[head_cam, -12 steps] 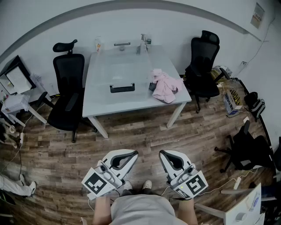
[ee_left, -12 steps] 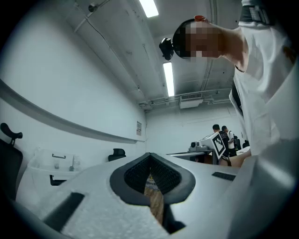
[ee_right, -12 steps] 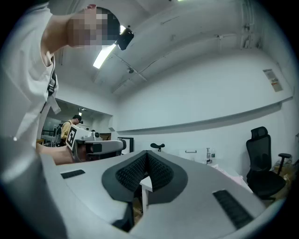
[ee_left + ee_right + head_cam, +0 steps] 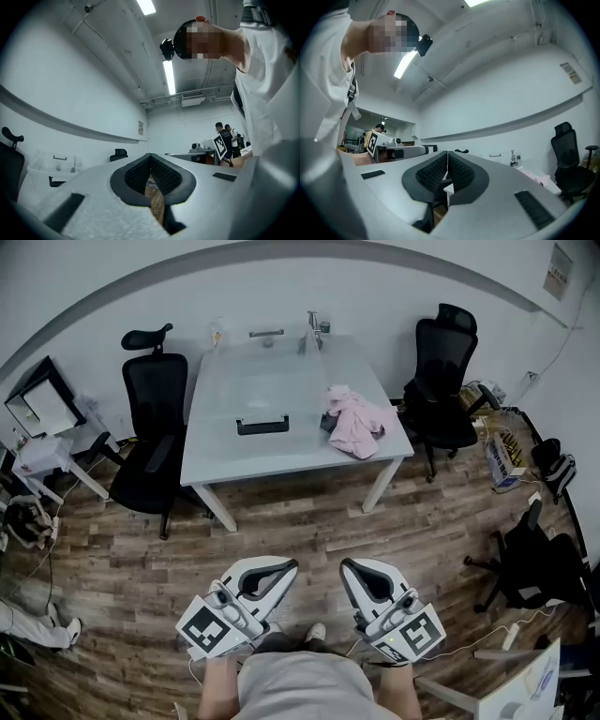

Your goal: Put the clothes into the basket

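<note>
A heap of pink clothes (image 4: 357, 422) lies at the right edge of the white table (image 4: 281, 451); in the right gripper view the pink clothes (image 4: 537, 178) show small at the right. To their left on the table stands a clear basket (image 4: 234, 381) with black handles. My left gripper (image 4: 289, 567) and right gripper (image 4: 345, 567) are held side by side low in the head view, close to my body and far from the table. Both are shut with nothing between the jaws, as the left gripper (image 4: 151, 157) and right gripper (image 4: 447, 153) show in their own views.
Wooden floor lies between me and the table. One black office chair (image 4: 150, 442) stands left of the table, another (image 4: 445, 381) at its right, and a third (image 4: 534, 559) at the far right. Bags and boxes (image 4: 502, 456) lie by the right wall. People stand far off in both gripper views.
The head view has shifted slightly, so the table and chairs sit a little further right and lower. Both grippers stay where they were, still shut.
</note>
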The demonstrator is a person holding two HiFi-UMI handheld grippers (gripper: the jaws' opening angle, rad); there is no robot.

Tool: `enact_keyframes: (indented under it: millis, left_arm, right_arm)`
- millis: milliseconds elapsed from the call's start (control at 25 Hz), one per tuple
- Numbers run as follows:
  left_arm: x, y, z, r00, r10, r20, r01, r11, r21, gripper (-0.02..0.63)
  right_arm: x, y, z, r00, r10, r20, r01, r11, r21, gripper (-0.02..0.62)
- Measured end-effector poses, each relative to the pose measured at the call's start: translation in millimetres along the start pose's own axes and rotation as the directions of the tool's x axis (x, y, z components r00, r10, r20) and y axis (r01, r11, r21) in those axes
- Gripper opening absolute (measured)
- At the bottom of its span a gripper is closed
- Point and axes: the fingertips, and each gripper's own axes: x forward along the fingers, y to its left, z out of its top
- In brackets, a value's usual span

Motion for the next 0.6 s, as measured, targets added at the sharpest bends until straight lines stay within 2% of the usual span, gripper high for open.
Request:
enact_keyframes:
  millis: [240,600]
  left_arm:
    - [11.8,-3.3,-1.1,1.000,-0.002,-0.012,0.002,1.000,0.010,0.005]
    - [39.4,35.3,-13.2,0.999,-0.032,-0.022,0.032,0.999,-0.001,0.005]
  right_arm:
    - [-3.9,-7.3,-1.6,1.000,0.020,0.009,-0.020,0.999,0.029,0.008]
    - [26.4,-41.9,-9.6,1.000,-0.024,-0.016,0.023,0.999,-0.037,0.006]
